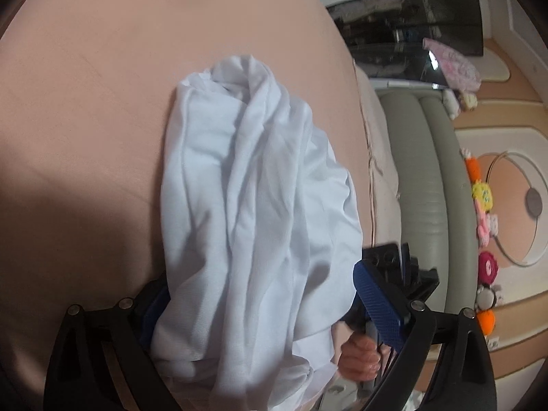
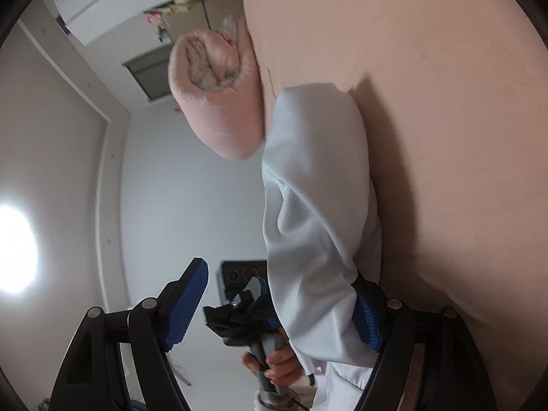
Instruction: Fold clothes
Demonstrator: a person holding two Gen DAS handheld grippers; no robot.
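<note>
A crumpled white garment (image 1: 246, 205) lies in a long bunch on the pink bed sheet (image 1: 85, 102). My left gripper (image 1: 263, 281) stands wide open around its near end. The right blue pad (image 1: 376, 304) is bare beside the cloth, and the left finger (image 1: 150, 311) is partly hidden under it. In the right wrist view the same white garment (image 2: 318, 205) hangs between the jaws of my right gripper (image 2: 281, 277), which is open. Its left pad (image 2: 186, 304) is clear of the cloth, while the right pad (image 2: 368, 322) touches it. A hand (image 2: 274, 366) grips the other gripper's handle.
A rolled pink blanket (image 2: 219, 92) rests on the bed beyond the garment. Beside the bed edge runs a grey padded frame (image 1: 421, 178), with several plush toys (image 1: 483, 198) and a dark glass panel (image 1: 411, 34) behind it. A bright ceiling light (image 2: 13, 250) glares at the left.
</note>
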